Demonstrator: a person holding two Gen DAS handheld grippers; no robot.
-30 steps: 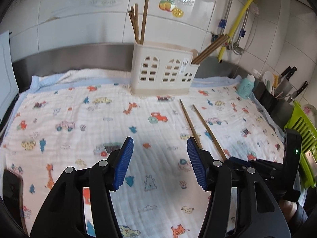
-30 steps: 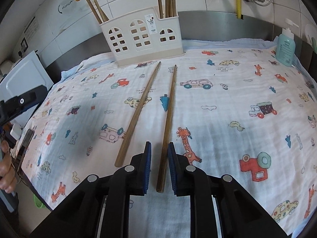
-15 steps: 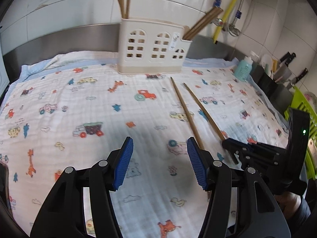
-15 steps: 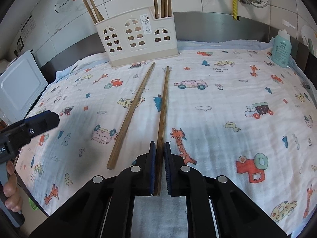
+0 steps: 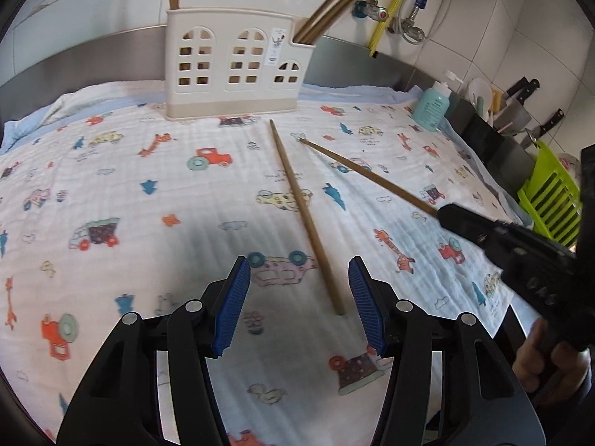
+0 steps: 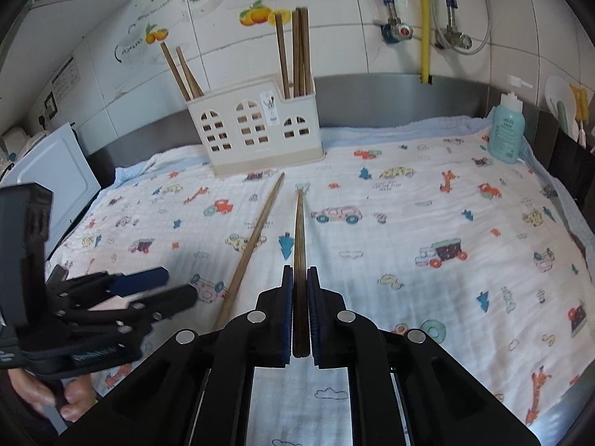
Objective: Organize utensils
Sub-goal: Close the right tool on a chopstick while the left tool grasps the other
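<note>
Above the cloth (image 6: 409, 223), the right claw (image 6: 299, 297) angles downward, clamping a chopstick (image 6: 299, 230).

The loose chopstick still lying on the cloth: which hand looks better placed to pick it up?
Left, probably. The left gripper is open with the loose chopstick lying between its fingers, while the right gripper is shut on the other chopstick.

home kitchen, tiled wall (image 6: 334, 48), water valves (image 6: 398, 31), knives (image 5: 520, 91), chopstick caddy (image 6: 256, 126)
</note>
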